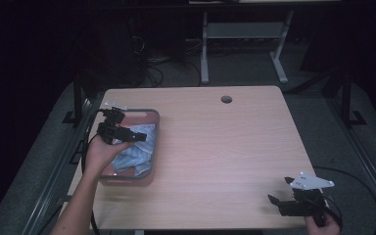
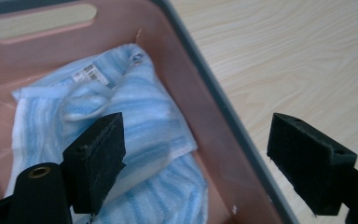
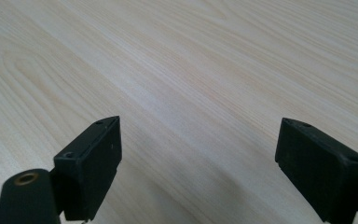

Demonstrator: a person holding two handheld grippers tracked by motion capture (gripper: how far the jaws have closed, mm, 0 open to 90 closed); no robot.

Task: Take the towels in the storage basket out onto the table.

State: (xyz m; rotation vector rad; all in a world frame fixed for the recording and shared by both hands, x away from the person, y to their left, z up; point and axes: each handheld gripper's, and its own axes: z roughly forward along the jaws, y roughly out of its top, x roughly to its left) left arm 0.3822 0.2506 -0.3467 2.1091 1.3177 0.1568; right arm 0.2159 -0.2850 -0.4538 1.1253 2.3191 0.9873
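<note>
A pink basket with a grey rim stands at the table's left edge. Inside it lies a crumpled blue-and-white striped towel with a printed label. My left gripper hovers open over the basket, one jaw above the towel, the other past the basket's rim over bare wood. My right gripper is open low over the table near its front right corner, nothing between its jaws.
The light wooden table has a round cable hole near its far edge. Beyond it stand a white desk frame and cables on a dark floor. A black cable trails from the right gripper.
</note>
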